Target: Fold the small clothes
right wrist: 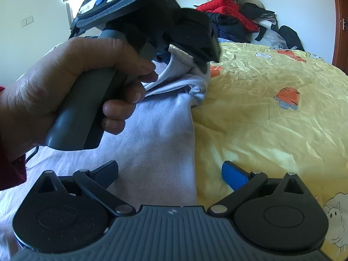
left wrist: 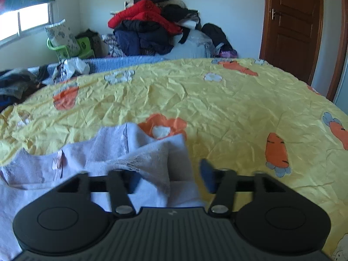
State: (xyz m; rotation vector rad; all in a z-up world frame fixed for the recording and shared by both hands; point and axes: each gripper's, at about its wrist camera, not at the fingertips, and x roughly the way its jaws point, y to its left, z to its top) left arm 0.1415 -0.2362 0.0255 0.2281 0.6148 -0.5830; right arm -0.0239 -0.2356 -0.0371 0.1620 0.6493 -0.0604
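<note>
A small pale lavender garment (left wrist: 121, 150) lies on a yellow bedsheet (left wrist: 228, 113) with carrot prints. In the left wrist view my left gripper (left wrist: 170, 177) has its jaws apart, with a bunched fold of the garment lying between the fingers. In the right wrist view the garment (right wrist: 156, 143) spreads flat below, its right edge on the yellow sheet (right wrist: 271, 117). My right gripper (right wrist: 170, 174) is wide open and empty, low over the garment's right edge. The hand-held left gripper (right wrist: 195, 50) shows ahead, over the garment's bunched far corner.
A pile of dark and red clothes (left wrist: 152, 21) is stacked against the far wall. A green basket (left wrist: 67, 47) and loose clothing (left wrist: 19, 84) lie at the left. A brown door (left wrist: 293, 26) stands at the right.
</note>
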